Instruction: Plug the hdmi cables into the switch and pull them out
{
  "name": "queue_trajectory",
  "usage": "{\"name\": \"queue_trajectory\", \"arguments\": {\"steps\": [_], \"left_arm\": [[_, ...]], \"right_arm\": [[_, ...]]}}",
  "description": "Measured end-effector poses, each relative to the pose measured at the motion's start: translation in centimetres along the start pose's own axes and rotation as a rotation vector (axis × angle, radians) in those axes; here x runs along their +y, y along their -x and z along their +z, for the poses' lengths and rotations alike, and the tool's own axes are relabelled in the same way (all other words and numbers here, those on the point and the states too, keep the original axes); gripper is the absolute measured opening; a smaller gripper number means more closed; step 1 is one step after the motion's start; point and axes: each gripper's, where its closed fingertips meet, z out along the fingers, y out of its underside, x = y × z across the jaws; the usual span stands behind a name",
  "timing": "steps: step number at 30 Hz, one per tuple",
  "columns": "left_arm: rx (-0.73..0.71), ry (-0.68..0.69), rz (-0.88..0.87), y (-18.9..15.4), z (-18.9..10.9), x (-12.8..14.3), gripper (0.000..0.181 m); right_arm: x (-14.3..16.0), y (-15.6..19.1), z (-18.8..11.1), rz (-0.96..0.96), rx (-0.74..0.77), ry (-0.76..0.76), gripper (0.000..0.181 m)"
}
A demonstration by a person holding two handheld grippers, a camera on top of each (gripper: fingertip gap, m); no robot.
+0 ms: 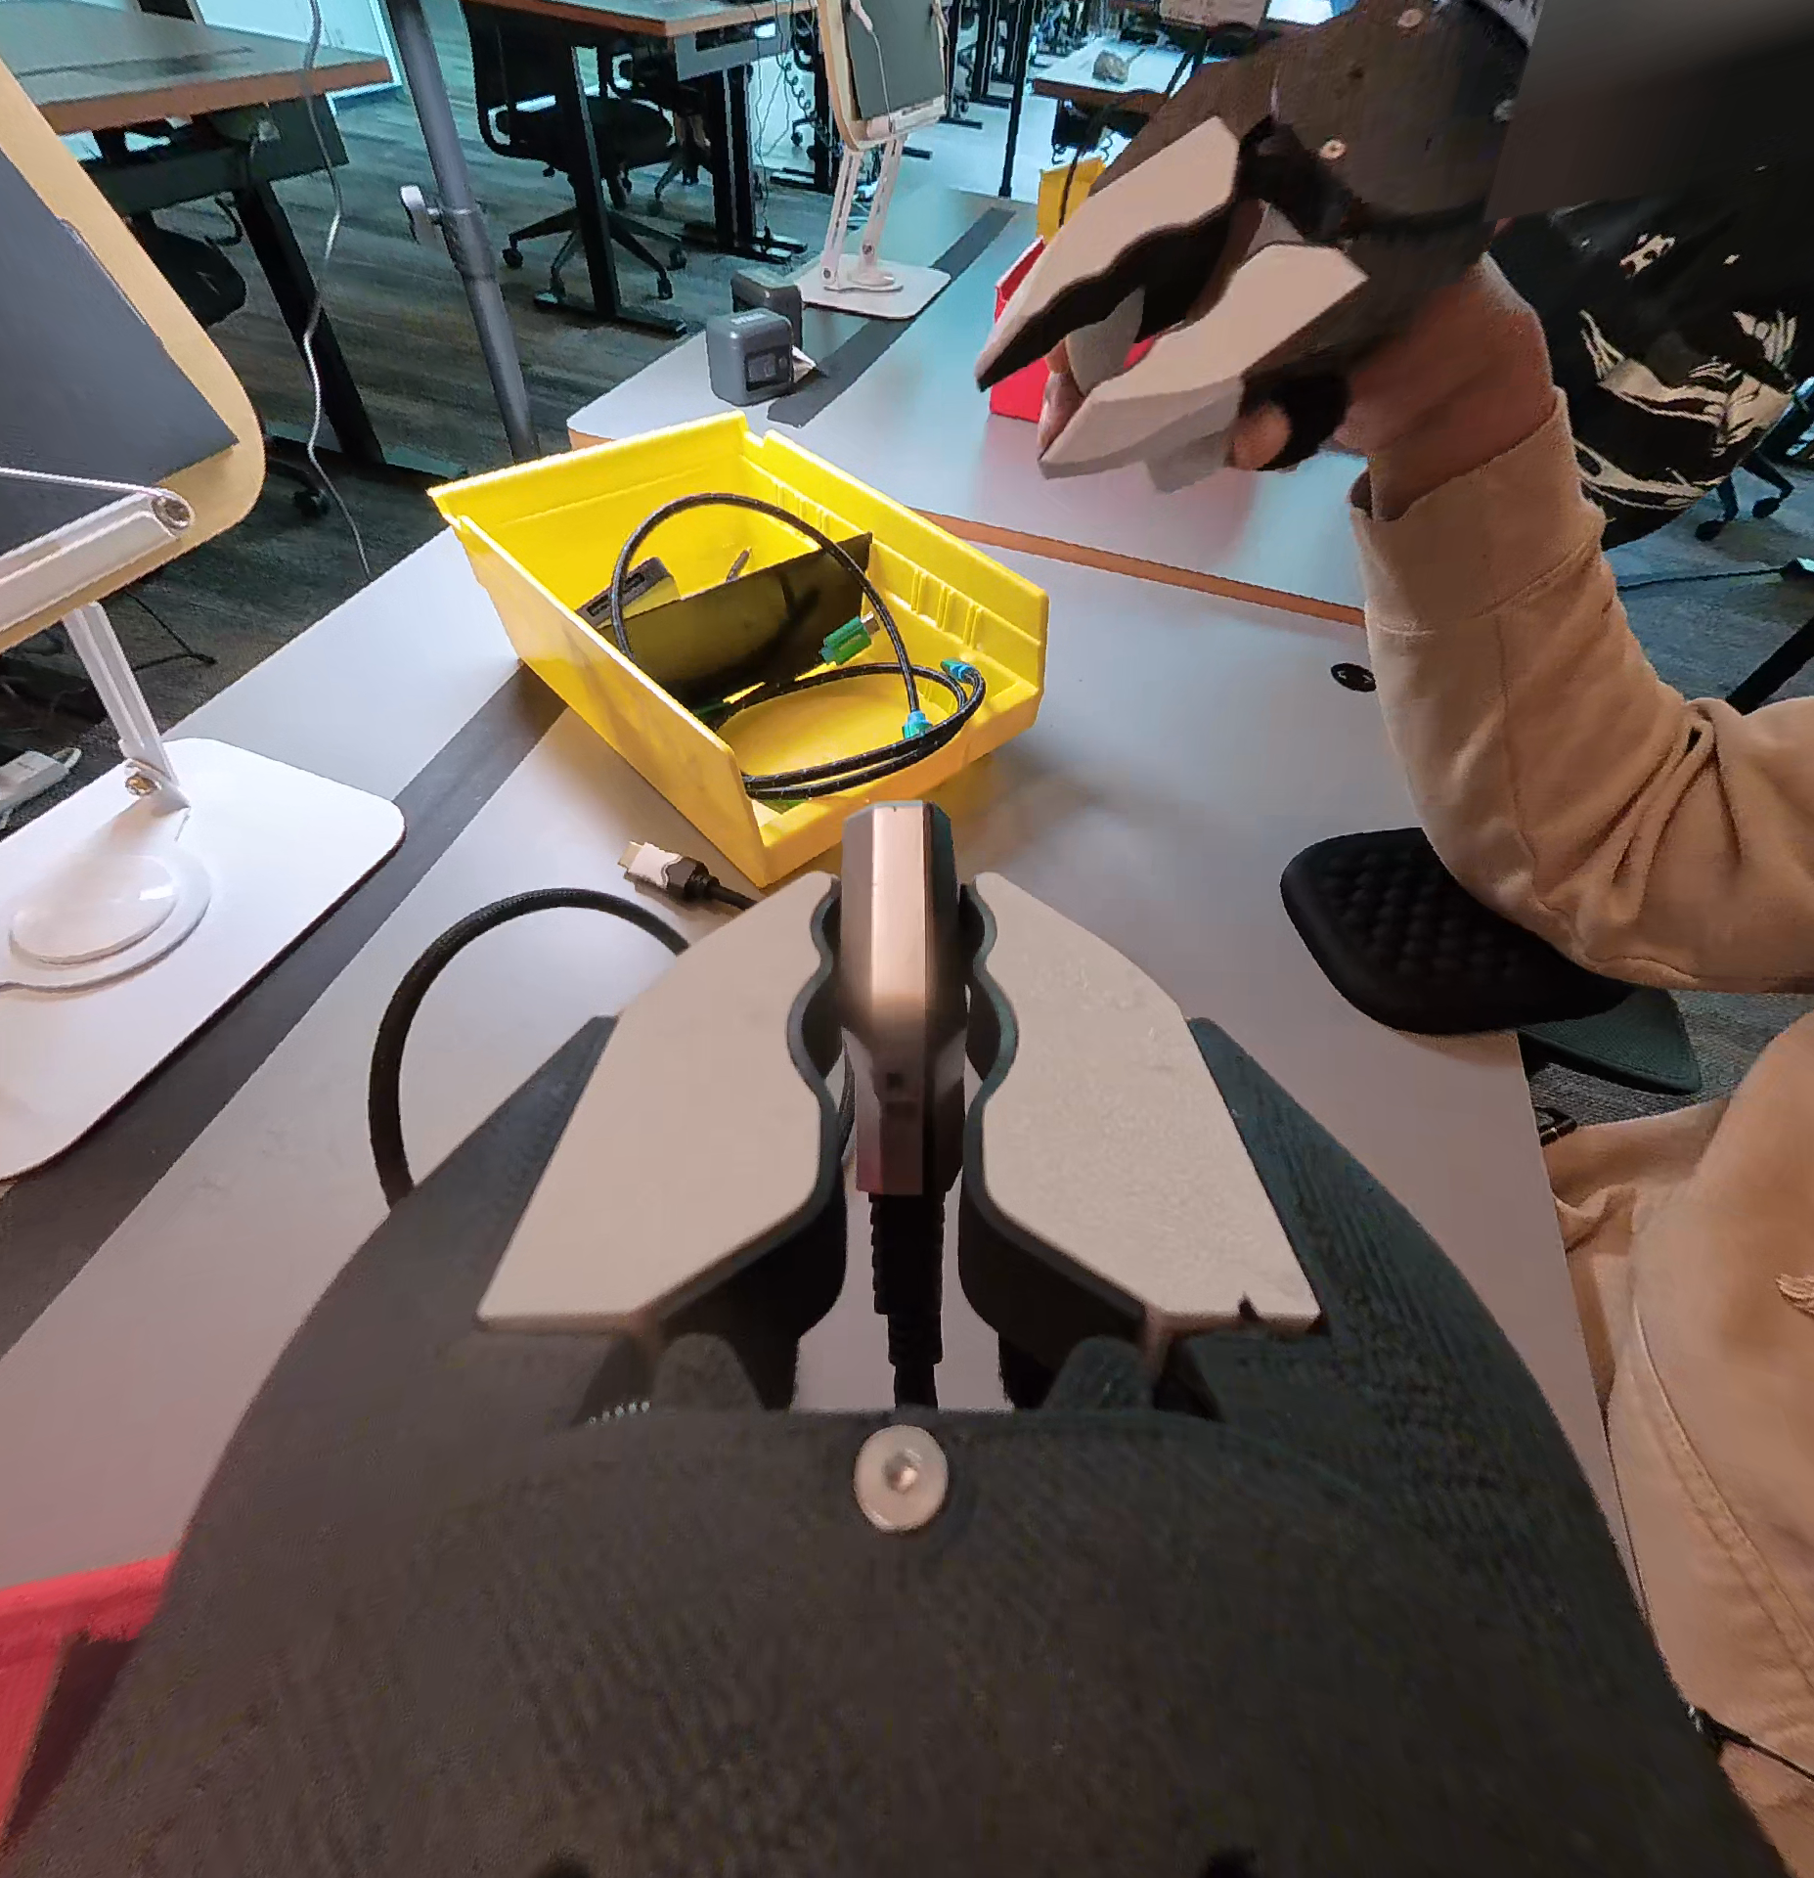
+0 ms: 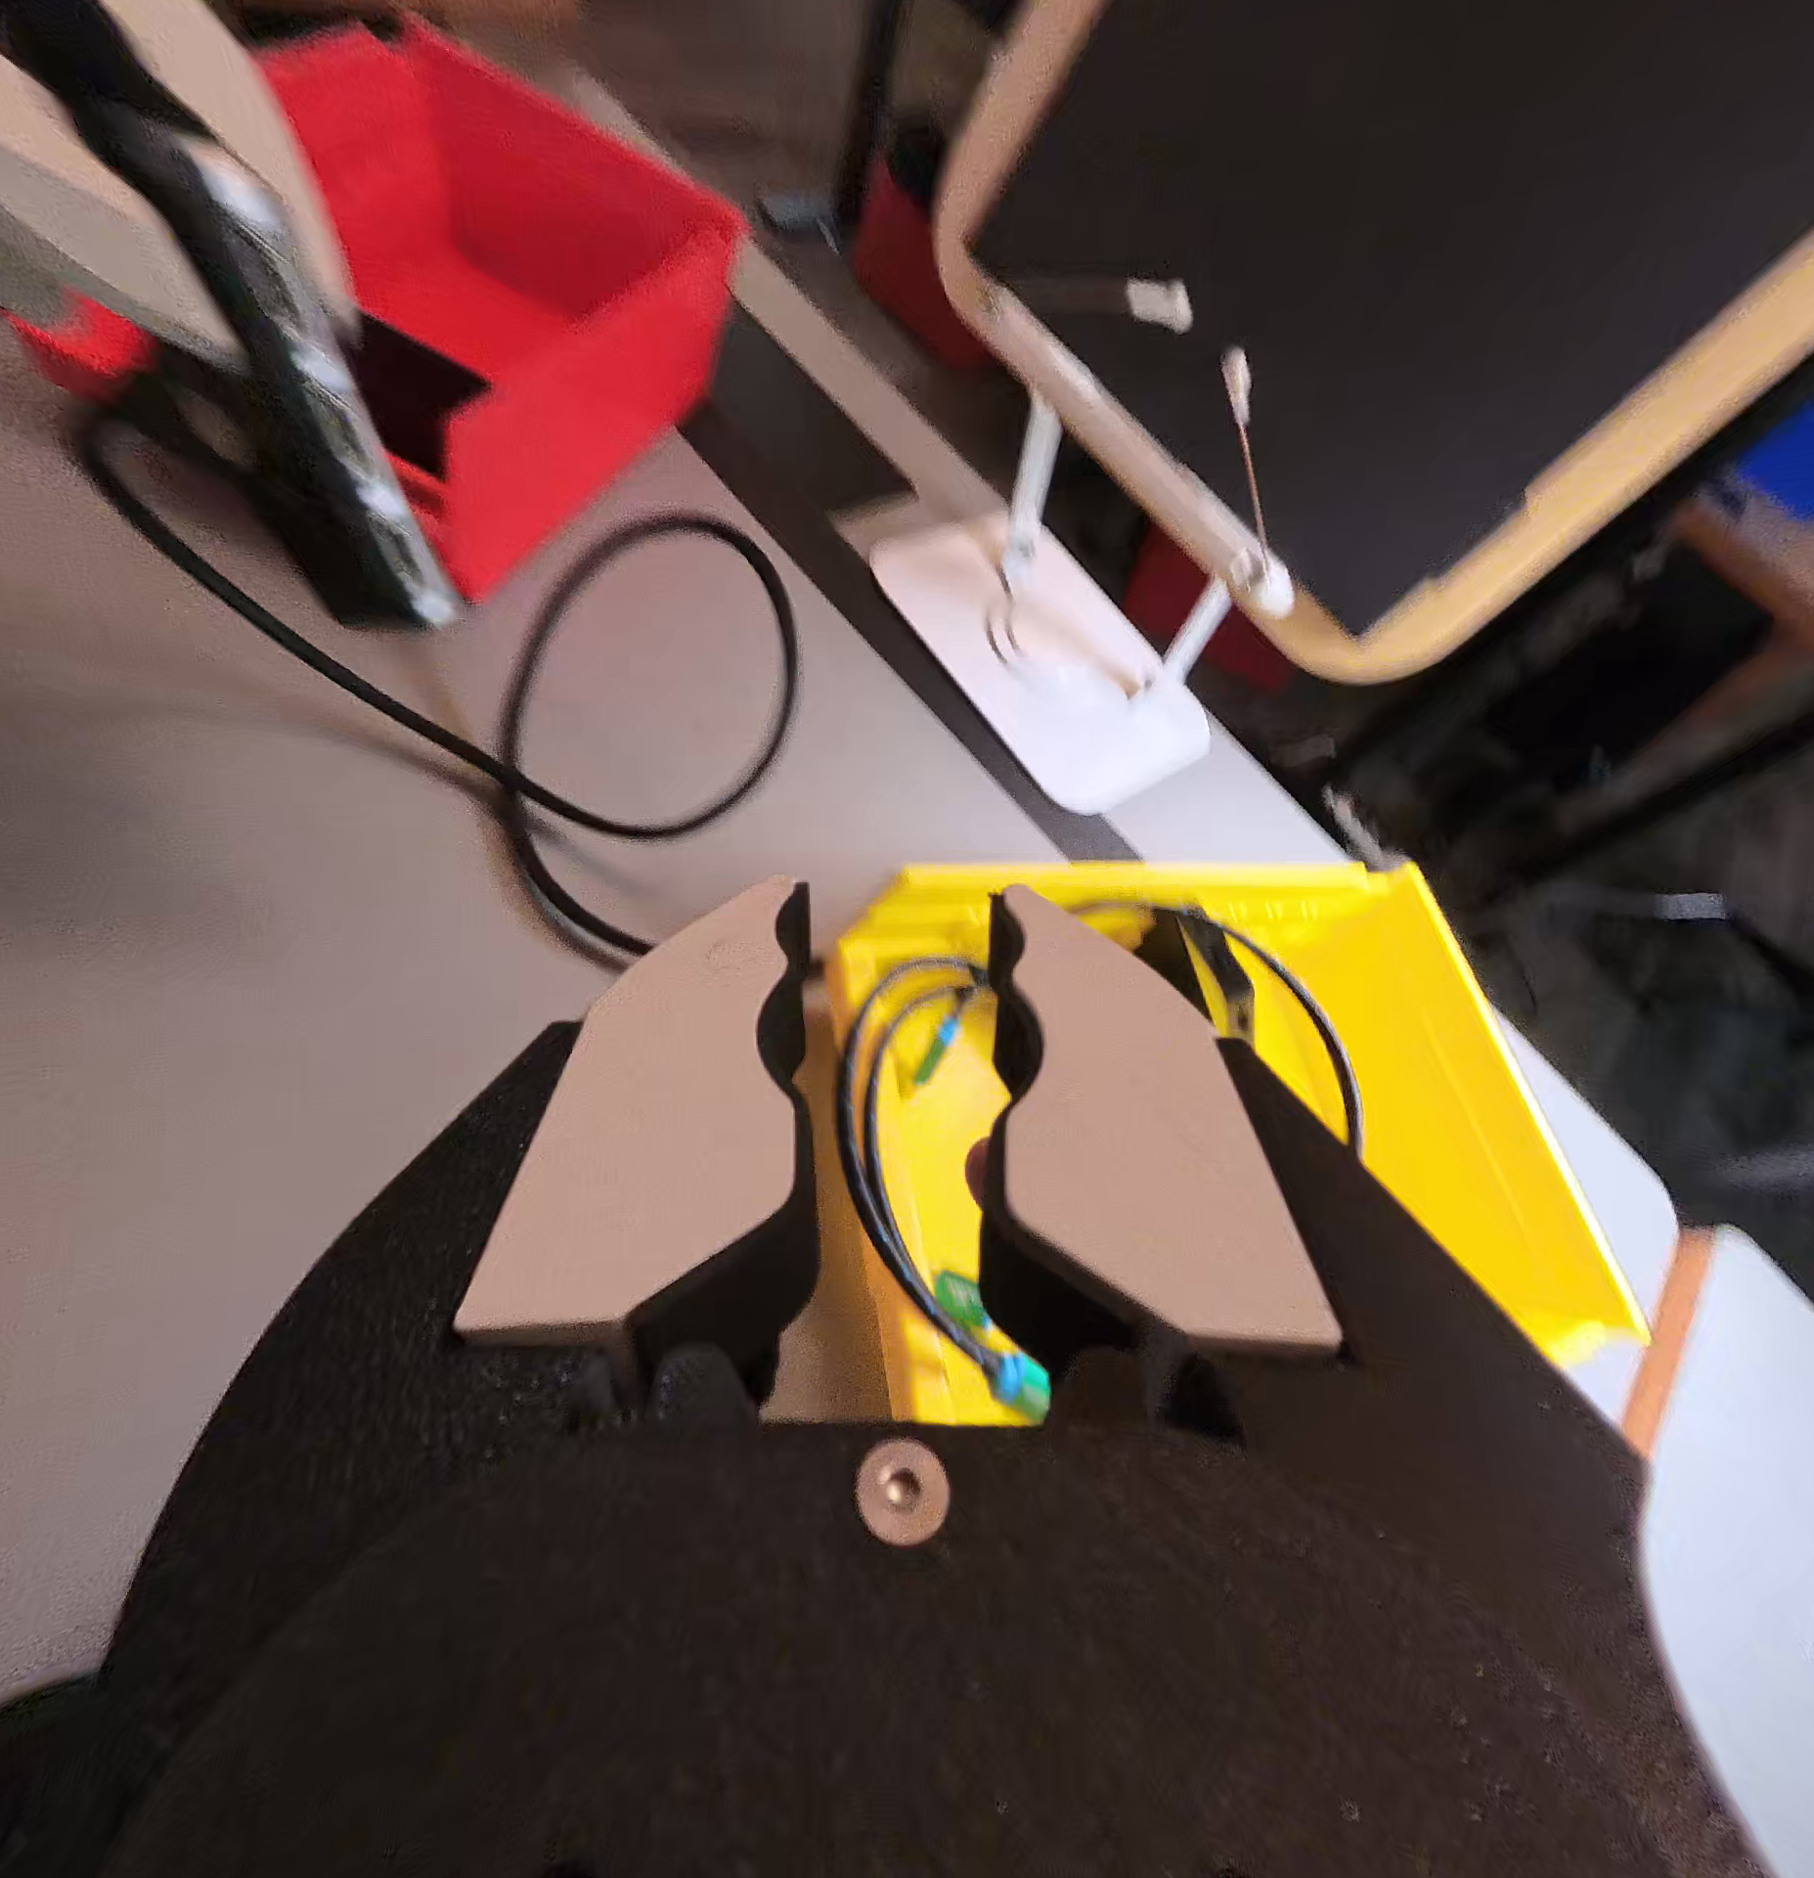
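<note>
Pinching the switch [image 1: 894, 991] edge-on in my left claw [image 1: 897, 1016], long axis toward 12 o'clock; my right claw [image 2: 902, 1108] (empty, narrowly parted) hovers over the yellow bin [image 2: 1431, 1098] holding cables [image 2: 867, 1148]

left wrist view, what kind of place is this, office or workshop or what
Most likely an open-plan office or lab. Behind the grey desk stand rows of other desks with black office chairs, and a monitor on a white stand sits at the left.
</note>
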Motion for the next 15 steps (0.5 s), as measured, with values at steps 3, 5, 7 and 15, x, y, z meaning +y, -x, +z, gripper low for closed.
{"name": "queue_trajectory", "arguments": {"steps": [3,5,7,15], "left_arm": [[0.021,0.003,0.022,-0.8,0.4,-0.2,0.021],[0.040,0.013,0.056,-1.7,0.7,-0.3,0.021],[0.064,0.025,0.094,-2.7,1.2,-0.4,0.021],[0.224,-0.032,0.168,-6.8,1.9,-1.5,0.028]], "right_arm": [[-3.6,3.6,0.2,-0.052,-0.131,-0.170,0.034],[-4.9,6.5,0.9,-0.075,-0.254,-0.232,0.033],[-5.1,9.3,2.3,-0.108,-0.359,-0.229,0.036],[-3.4,16.8,5.2,-0.221,-0.685,-0.212,0.023]]}}
